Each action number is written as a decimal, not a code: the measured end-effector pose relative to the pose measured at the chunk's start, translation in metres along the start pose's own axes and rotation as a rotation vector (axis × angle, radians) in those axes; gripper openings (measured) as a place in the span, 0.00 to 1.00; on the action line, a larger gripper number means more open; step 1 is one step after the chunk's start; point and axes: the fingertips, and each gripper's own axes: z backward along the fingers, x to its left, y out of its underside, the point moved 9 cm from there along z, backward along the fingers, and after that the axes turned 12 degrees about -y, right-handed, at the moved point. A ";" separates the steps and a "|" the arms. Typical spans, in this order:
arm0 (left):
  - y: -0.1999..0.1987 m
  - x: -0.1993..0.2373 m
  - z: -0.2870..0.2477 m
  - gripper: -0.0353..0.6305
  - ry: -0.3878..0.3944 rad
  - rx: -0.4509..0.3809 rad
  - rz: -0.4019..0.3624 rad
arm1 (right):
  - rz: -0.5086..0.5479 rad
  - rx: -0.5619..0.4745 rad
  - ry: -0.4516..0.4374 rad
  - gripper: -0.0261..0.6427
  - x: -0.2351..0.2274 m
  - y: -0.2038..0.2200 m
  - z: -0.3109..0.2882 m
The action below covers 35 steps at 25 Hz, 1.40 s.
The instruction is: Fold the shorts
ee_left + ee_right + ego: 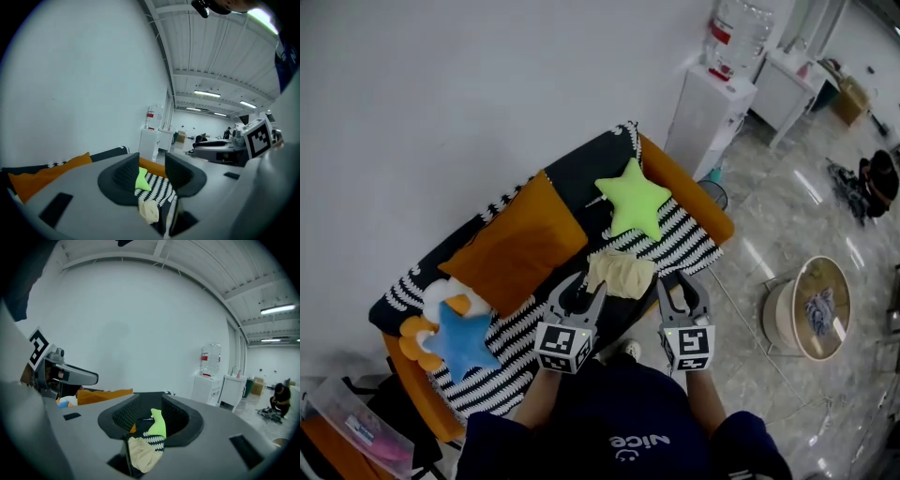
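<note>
The pale yellow shorts (pixel 621 274) lie bunched in a compact bundle on the striped sofa cover (pixel 684 246), near the seat's front edge. My left gripper (pixel 581 289) hovers just left of the bundle, and my right gripper (pixel 682 289) just right of it. Neither touches the cloth. In the left gripper view the jaws (pixel 152 171) stand apart with nothing between them, and the shorts (pixel 150 212) show below. The right gripper (pixel 151 416) is likewise open, with the shorts (pixel 143 453) low in the gap beyond it.
A green star pillow (pixel 633 199) sits behind the shorts, an orange cushion (pixel 520 246) to the left, a blue star pillow (pixel 459 339) further left. A water dispenser (pixel 712 108) stands at the sofa's far end, and a round table (pixel 811 309) is on the floor to the right.
</note>
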 end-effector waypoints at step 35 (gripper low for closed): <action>-0.011 0.007 0.025 0.06 -0.054 -0.134 0.010 | -0.041 -0.088 0.059 0.05 0.014 -0.009 0.025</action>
